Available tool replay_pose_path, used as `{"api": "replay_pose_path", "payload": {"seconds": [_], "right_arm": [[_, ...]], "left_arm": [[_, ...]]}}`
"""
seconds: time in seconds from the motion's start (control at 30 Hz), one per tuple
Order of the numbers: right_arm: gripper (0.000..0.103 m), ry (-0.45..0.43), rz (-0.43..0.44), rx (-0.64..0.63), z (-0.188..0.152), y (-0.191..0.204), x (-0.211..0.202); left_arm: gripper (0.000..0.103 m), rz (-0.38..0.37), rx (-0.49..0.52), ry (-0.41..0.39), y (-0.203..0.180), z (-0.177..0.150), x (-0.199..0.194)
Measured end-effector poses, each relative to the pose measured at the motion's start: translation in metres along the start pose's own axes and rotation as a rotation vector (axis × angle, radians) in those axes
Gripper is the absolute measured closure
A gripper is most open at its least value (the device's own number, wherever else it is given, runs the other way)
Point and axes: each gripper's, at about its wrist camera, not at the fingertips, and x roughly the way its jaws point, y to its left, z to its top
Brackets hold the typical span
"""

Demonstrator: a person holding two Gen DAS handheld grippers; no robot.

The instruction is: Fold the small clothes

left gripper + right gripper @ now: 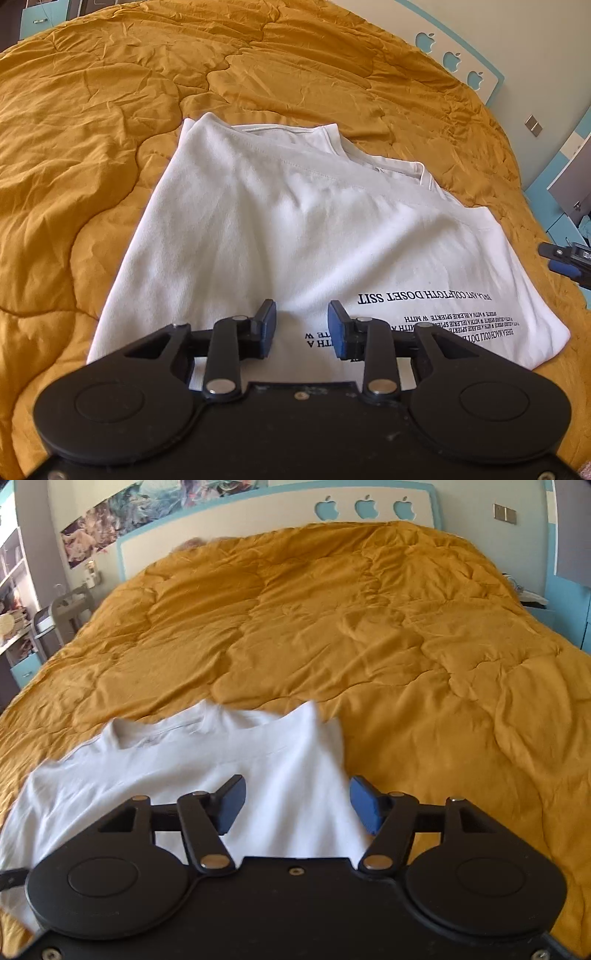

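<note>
left wrist view. item: white t-shirt, partly folded, lying flat on the mustard quilt that covers the bed. we see its long axis running away from us and slightly leftward; the neckline sits at the far end, the black printed lettering at the near right, reading upside down to us. one side is folded over the body, leaving a diagonal seam across the upper part. item: left gripper, poised over the near hem, its blue pads parted by a moderate gap with nothing between them. item: right gripper, only a tip showing at the right edge, just off the shirt's right side; we cannot tell its spread here. surroundings: white and teal headboard with apple cut-outs at the far right, teal furniture beside the bed.

right wrist view. item: the same t-shirt, occupying the lower left of the quilt, collar toward the headboard, blurred along its far edge. item: right gripper, fingers spread wide, holding nothing; the left pad hangs over cloth, the right pad over the shirt's right edge where it meets the quilt. surroundings: shelving and a chair at the left, wall poster above; none of these lie near the shirt.
</note>
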Motion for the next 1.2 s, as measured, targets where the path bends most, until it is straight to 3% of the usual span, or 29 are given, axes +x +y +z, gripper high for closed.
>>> {"api": "replay_pose_path", "payload": {"seconds": [0.1,0.2,0.3,0.47,0.57,0.63,0.83,0.87,0.93,1.07,1.2], "right_arm": [[0.040,0.105,-0.019,0.077,-0.003,-0.014,0.030],[0.087,0.111,0.004,0.122,-0.019,-0.018,0.034],[0.098,0.084,-0.066,0.128,-0.025,-0.022,0.026],[0.098,0.147,-0.074,0.140,-0.027,-0.037,0.030],[0.078,0.108,-0.001,0.278,-0.022,-0.050,0.005],[0.056,0.116,0.048,0.327,-0.021,-0.057,-0.014],[0.055,0.199,0.020,0.240,-0.045,-0.063,-0.046],[0.056,0.220,0.026,0.249,-0.050,-0.066,-0.045],[0.094,0.263,0.070,0.273,-0.056,-0.069,-0.042],[0.097,0.275,-0.013,0.239,-0.050,-0.059,-0.049],[0.098,0.358,-0.068,0.204,-0.064,-0.057,-0.029]], "left_arm": [[0.069,-0.010,-0.007,0.001,0.001,0.000,0.001],[0.067,-0.019,-0.009,0.003,0.001,0.000,0.001],[0.067,-0.023,-0.019,0.005,0.002,0.001,0.001],[0.067,-0.032,-0.032,0.007,0.004,0.001,0.001],[0.067,-0.041,-0.048,-0.002,0.005,0.002,-0.003],[0.067,-0.054,-0.073,-0.019,0.007,0.001,-0.010],[0.067,-0.036,-0.141,-0.059,0.013,0.002,-0.033],[0.067,-0.023,-0.147,-0.060,0.014,0.001,-0.036],[0.066,0.000,-0.166,-0.058,0.018,-0.001,-0.040],[0.066,0.022,-0.226,-0.035,0.032,-0.008,-0.044],[0.066,0.029,-0.258,-0.014,0.040,-0.009,-0.043]]}}
